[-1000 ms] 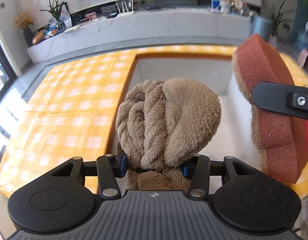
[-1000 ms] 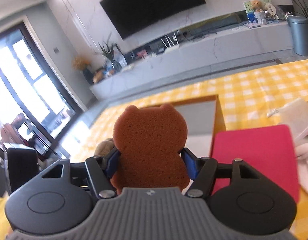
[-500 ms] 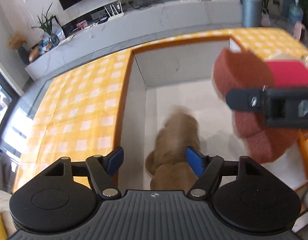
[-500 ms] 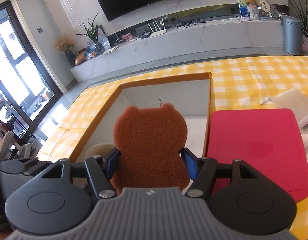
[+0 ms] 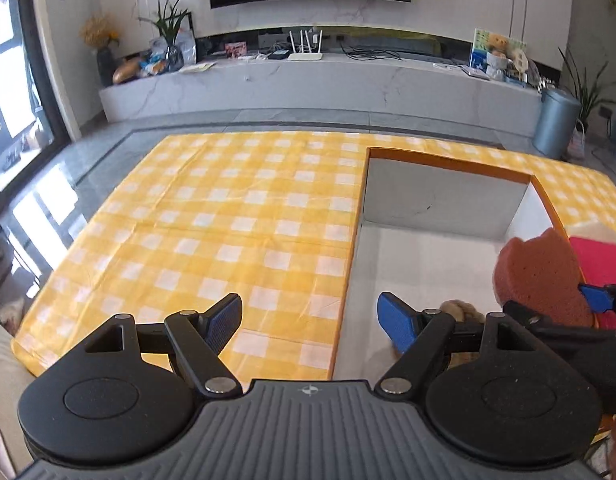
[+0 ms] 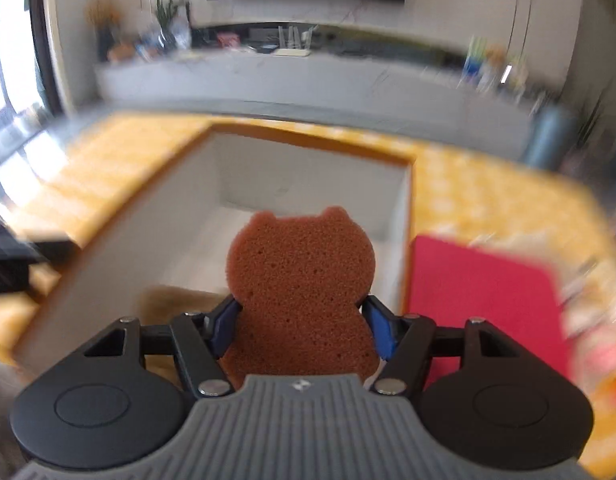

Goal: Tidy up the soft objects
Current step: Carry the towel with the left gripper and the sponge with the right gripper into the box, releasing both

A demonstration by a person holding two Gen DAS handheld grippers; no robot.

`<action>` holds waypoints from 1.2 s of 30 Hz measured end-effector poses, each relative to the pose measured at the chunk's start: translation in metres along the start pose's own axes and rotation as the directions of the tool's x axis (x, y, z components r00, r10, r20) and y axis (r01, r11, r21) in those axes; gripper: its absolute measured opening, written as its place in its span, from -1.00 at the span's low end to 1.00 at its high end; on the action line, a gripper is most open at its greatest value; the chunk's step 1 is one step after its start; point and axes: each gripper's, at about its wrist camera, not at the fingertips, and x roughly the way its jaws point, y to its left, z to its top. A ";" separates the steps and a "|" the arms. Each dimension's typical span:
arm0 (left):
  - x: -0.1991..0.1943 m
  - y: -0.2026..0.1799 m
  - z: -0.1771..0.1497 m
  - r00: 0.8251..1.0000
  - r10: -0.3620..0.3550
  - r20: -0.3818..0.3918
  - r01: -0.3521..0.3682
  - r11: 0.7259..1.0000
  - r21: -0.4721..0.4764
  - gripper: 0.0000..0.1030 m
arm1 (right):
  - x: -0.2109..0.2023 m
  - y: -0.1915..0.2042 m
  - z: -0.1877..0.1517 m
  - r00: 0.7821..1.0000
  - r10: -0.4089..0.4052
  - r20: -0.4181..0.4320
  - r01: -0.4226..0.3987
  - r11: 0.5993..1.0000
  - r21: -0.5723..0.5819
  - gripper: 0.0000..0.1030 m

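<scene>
Bear-shaped sponge (image 6: 302, 292), brown and porous, clamped at the waist between the blue pads of the right gripper (image 6: 302, 330); head and ears pointing away along the fingers, long axis running straight out from the jaws. Directly ahead of and below those fingertips, the open white box (image 6: 308, 172) with its orange rim (interior mostly bare, so plenty of landing room). Just off to the left of the sponge and nearer the tongs, a tan plush toy (image 6: 176, 300) lying on the box floor, partly hidden behind the gripper body. To the right of the right fingers, just beside the box wall, a red flat lid or board (image 6: 484, 300) on the yellow checked tablecloth (image 6: 488, 200).

Left gripper (image 5: 310, 322) spread wide and opening further, nothing between its pads; straddling the box's left rim, with the plush (image 5: 456, 310) just past its right finger and the sponge (image 5: 536, 276) farther right, over the box's right side. Right hand clearly the nearer, and already carrying.

Judged next: lower the sponge into the free floor ahead, clear of the plush and inside the right-hand wall. Main risk: clipping that wall or the red board's edge. Right view blurred, so fine gaps not readable.
</scene>
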 end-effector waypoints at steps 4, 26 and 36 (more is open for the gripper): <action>-0.002 0.012 -0.002 1.000 -0.024 0.010 0.024 1.000 -0.019 0.76 | 0.014 0.028 -0.005 0.998 -0.035 -0.042 0.030 0.994 -0.105 0.25; 0.004 0.025 -0.008 0.994 -0.106 0.001 0.105 0.988 -0.113 0.76 | 0.013 0.041 -0.013 0.983 -0.102 -0.152 0.066 0.972 -0.224 0.27; 0.005 0.028 -0.009 0.995 -0.100 -0.015 0.097 0.986 -0.138 0.76 | 0.022 0.024 -0.005 0.979 0.049 -0.198 -0.070 0.992 -0.104 0.88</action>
